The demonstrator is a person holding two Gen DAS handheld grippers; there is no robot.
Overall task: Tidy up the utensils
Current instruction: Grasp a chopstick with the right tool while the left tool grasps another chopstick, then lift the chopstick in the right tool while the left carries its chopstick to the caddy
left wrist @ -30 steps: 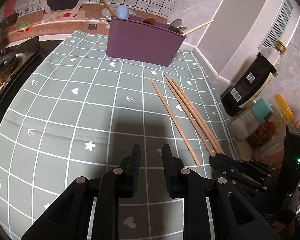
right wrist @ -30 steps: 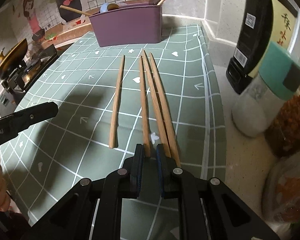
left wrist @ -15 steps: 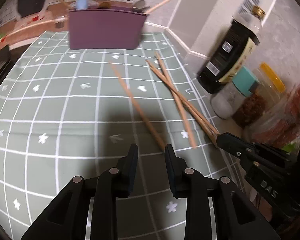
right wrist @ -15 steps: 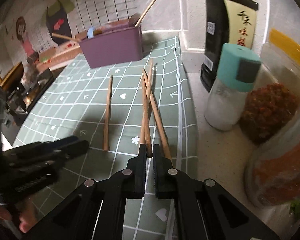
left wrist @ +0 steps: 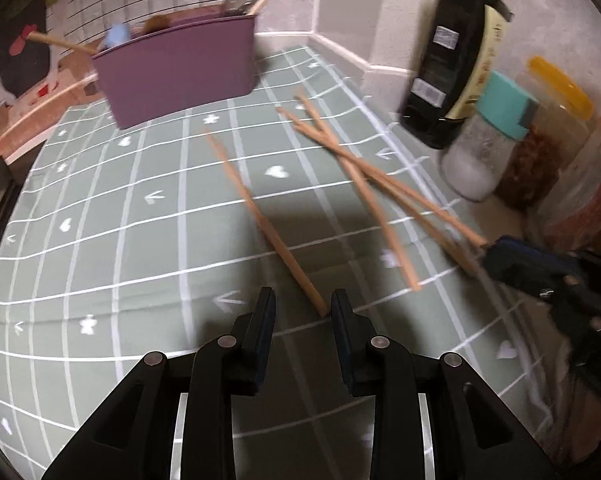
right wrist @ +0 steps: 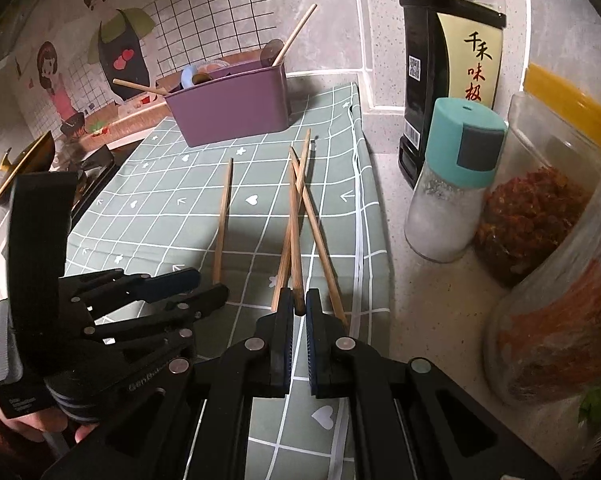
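Right wrist view: your right gripper [right wrist: 296,307] is clamped on the near end of one chopstick [right wrist: 295,240], which crosses two loose chopsticks [right wrist: 320,244] near the mat's [right wrist: 148,216] right edge. Your left gripper [left wrist: 302,310] stands with fingers apart, gripping nothing, the tip of a lone chopstick [left wrist: 260,216] between them. At the mat's far edge sits the purple holder [right wrist: 236,114] with utensils inside.

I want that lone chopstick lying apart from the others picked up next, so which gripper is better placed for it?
Left, probably. The left gripper is open with the lone chopstick ending between its fingertips. The right gripper is shut on another chopstick.
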